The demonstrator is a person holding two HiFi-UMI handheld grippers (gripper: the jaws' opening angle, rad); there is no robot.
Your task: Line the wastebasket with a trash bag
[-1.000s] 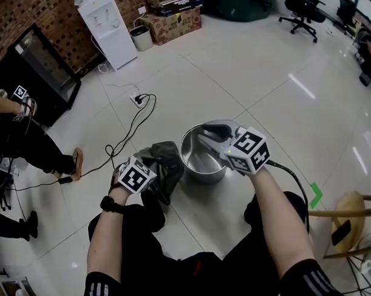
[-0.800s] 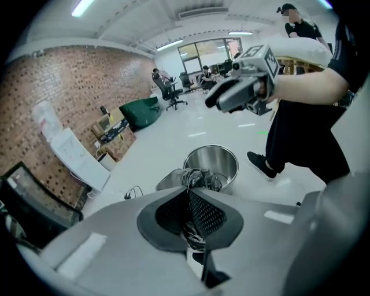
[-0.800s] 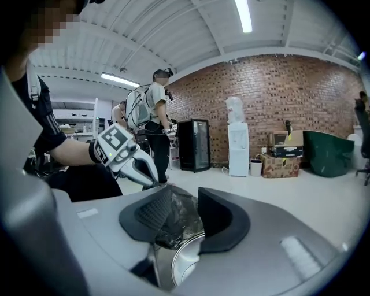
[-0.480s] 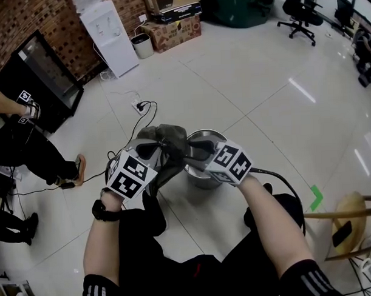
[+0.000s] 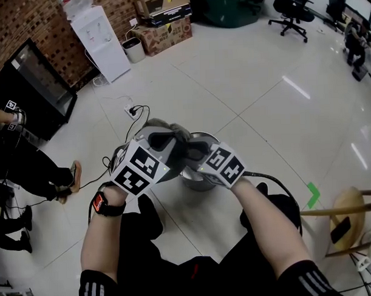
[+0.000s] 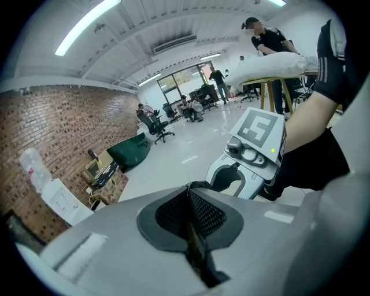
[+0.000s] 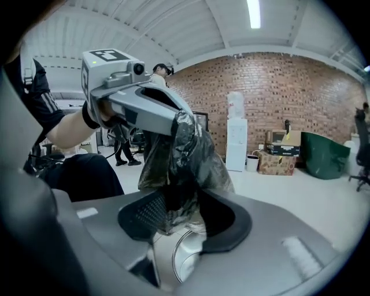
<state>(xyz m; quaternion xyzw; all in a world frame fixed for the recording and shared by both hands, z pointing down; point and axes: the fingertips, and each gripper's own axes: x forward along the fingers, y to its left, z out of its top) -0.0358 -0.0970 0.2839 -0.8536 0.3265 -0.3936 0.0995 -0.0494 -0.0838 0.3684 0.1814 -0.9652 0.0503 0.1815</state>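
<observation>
My left gripper [image 5: 166, 139] is shut on the top of a dark grey trash bag [image 5: 174, 131] and holds it up over the round steel wastebasket [image 5: 196, 180] on the floor. In the left gripper view only a thin dark strip of the bag [image 6: 196, 254] shows between the closed pads of the left gripper [image 6: 191, 231]. The right gripper [image 5: 195, 151] stands open right beside it. In the right gripper view the bag [image 7: 186, 151] hangs from the left gripper [image 7: 172, 118] down between the wide jaws of the right gripper [image 7: 179, 217]. The wastebasket [image 7: 182, 258] shows below.
A power strip with a black cable [image 5: 134, 110] lies on the tiled floor beyond the wastebasket. A black panel [image 5: 37, 83], a white dispenser [image 5: 99, 35] and cardboard boxes [image 5: 163, 27] line the brick wall. A person [image 5: 15, 153] stands at left; a wooden stool [image 5: 352, 211] at right.
The left gripper has risen with the bag from the floor beside the wastebasket to above its rim. The right gripper's jaws have spread wide and now flank the hanging bag.
</observation>
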